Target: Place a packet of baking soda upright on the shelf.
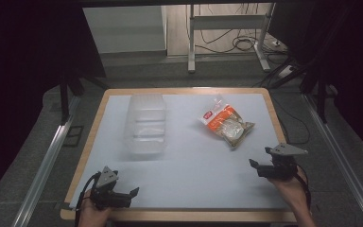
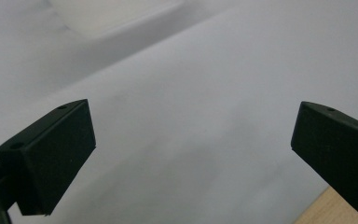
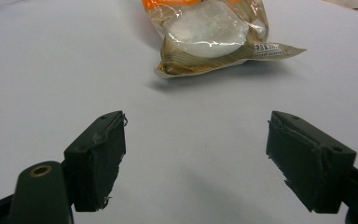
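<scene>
Holding my right gripper jaws released, I should straddle the snack packet ahead, squeezing gently.

The high view looks forward and down from above the person's side, taking in the whole bench from well back. The left gripper view sits low and close to the bench sheet, facing along its own jaws toward a blurred clear container, also seen in the high view. The right gripper view, equally low, faces the snack packet, shared with the high view.
</scene>
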A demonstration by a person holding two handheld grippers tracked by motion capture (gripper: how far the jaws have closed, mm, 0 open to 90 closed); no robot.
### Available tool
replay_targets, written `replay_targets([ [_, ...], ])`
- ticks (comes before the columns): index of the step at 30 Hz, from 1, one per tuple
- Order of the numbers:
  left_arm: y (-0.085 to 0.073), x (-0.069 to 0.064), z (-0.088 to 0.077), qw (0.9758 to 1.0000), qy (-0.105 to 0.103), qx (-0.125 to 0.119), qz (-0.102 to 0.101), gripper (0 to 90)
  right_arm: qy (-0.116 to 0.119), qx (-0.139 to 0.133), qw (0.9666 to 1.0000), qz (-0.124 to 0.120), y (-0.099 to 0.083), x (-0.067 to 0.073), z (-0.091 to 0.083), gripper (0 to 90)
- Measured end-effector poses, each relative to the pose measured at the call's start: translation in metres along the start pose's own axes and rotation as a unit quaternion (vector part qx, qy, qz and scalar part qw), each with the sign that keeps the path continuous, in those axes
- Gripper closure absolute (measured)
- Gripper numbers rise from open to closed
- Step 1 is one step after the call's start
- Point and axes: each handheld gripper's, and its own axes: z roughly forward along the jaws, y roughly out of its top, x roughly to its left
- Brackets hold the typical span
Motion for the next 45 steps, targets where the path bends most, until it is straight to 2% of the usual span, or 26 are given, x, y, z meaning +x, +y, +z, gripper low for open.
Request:
replay_targets([
  [13,-0.001,0.001,0.003,1.0,-0.001,0.009,-0.002,0.0,0.0,0.024,0.9997,-0.005,-0.003,-0.002,0.007,20.0],
  [23,0.0,0.0,0.003,0.9999,0.001,0.011,0.001,0.0,0.004,0.034,0.9994,-0.011,-0.003,0.003,0.011,20.0],
  [34,0.0,0.0,0.004,0.9999,0.0,0.014,0.002,0.0,0.003,0.036,0.9993,-0.006,0.0,0.001,0.015,20.3],
  [36,0.0,0.0,0.004,0.9999,0.0,0.015,0.003,0.0,0.005,0.036,0.9993,0.0,0.001,0.001,0.015,22.6],
  [40,0.0,-0.001,0.005,0.9999,0.001,0.016,0.004,0.0,0.024,0.04,0.9984,0.032,0.007,-0.003,0.018,33.2],
  [45,0.0,-0.001,0.005,0.9998,0.003,0.02,0.005,0.0,0.032,0.051,0.9972,0.045,0.016,-0.013,0.023,46.9],
])
